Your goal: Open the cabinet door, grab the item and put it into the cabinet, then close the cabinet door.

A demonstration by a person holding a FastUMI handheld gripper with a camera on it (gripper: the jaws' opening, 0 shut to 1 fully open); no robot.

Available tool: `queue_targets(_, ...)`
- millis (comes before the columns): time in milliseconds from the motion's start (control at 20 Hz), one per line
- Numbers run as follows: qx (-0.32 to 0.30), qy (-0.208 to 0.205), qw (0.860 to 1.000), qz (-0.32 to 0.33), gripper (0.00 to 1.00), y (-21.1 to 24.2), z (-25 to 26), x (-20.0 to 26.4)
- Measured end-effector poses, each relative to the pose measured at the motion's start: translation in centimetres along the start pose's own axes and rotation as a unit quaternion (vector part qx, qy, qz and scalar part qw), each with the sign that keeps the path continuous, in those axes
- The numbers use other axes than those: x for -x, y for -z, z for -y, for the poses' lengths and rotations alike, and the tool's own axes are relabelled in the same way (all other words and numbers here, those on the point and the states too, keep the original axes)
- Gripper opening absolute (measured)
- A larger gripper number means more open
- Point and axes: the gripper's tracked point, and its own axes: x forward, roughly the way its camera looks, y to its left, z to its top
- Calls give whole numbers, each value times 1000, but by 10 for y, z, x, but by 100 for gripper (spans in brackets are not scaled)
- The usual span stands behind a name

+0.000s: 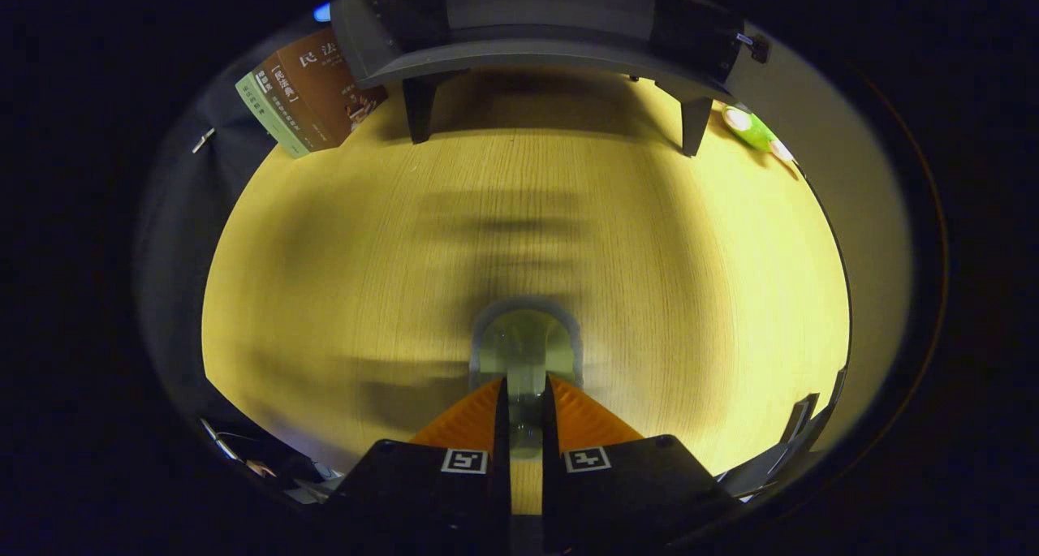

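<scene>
Your gripper [525, 394] has its 2 fingers clenched on a clear cup [526, 346], which sticks out just ahead of the tips over the wooden table [325, 280]. Well beyond the fingers stands the grey cabinet [536, 36] on short legs. You have books [304, 93] leaning beside its left end and a green object [751, 127] lying near its right leg.

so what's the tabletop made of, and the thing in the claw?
Tabletop: looks like pale wood or wood-look laminate, matte, with fine straight grain lines. Item between the claw fingers: seemingly clear glass or plastic, see-through with a shiny rim; blur leaves it open.
</scene>
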Motion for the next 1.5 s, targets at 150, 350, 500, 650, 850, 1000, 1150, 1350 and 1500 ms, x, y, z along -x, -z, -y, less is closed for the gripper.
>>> queue_targets(150, -11, 5, 999, 31, 20, -18, 4, 15)
queue_targets(350, -23, 5, 996, 83, 20, -51, 6, 51)
queue_targets(500, -19, 3, 991, 134, 20, -83, 4, 84)
queue_targets(650, -4, -3, 982, 191, 20, -121, -6, 119)
queue_targets(850, -2, -25, 961, 274, 20, -178, -16, 182)
queue_targets(1000, 0, -31, 945, 325, 20, -227, -22, 221)
queue_targets(1150, -8, -36, 924, 380, 20, -270, -20, 267)
queue_targets(1350, -6, -42, 901, 432, 19, -317, -19, 305)
queue_targets(1500, -7, -43, 890, 454, 19, -351, -16, 310)
